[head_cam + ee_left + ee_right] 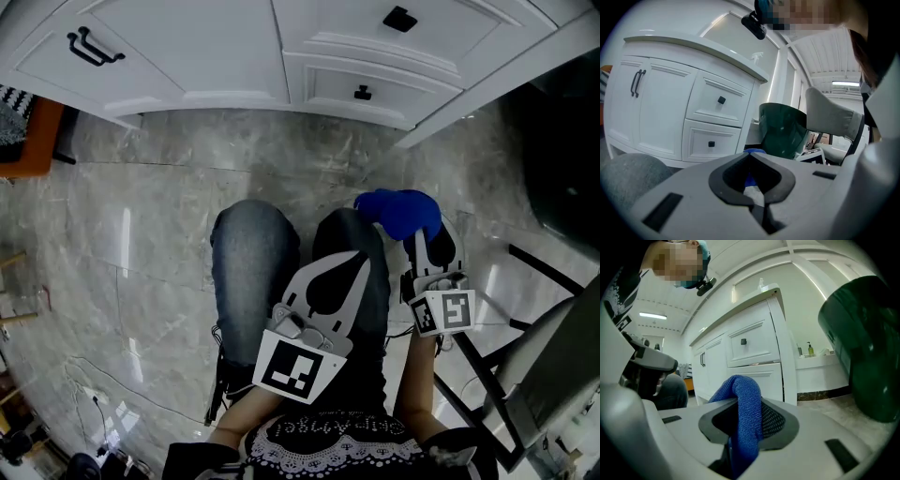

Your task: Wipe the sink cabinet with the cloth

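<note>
Between jaws of right gripper [743,401], cloth [746,427] clamped

A dark green bin [783,127] stands on marble floor [141,234].

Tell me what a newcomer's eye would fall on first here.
The bright blue cloth stands out first, clamped in the right tongs just past the person's knee, right of centre in the head view. Next comes the white cabinet with black handles across the top of that view, not yet touched by the cloth. The left tongs are shut and empty over the same leg.
</note>
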`<action>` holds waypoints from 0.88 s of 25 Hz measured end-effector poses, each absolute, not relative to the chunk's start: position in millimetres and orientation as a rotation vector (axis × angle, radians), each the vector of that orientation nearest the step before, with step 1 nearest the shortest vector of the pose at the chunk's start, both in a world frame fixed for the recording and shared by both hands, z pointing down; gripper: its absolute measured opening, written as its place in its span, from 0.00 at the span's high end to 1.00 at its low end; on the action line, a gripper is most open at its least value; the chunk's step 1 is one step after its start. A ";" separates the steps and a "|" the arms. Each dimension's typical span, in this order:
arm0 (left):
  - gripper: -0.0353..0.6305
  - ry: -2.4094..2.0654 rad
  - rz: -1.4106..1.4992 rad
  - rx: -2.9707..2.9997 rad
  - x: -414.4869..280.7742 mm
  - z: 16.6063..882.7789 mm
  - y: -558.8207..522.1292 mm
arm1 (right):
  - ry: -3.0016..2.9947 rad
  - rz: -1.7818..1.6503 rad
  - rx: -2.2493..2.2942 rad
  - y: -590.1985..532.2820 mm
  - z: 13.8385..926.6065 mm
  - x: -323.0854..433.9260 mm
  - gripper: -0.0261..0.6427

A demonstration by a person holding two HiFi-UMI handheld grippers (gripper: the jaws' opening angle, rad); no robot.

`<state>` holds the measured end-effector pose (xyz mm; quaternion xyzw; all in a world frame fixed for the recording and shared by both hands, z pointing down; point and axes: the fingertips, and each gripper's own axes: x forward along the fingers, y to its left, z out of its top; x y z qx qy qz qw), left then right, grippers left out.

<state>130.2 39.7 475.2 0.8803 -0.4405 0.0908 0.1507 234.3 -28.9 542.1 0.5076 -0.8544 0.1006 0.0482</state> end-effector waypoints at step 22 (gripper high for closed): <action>0.94 -1.309 0.214 2.467 131.4 481.5 36.9 | -2.657 0.414 1.376 21.8 554.6 194.7 0.80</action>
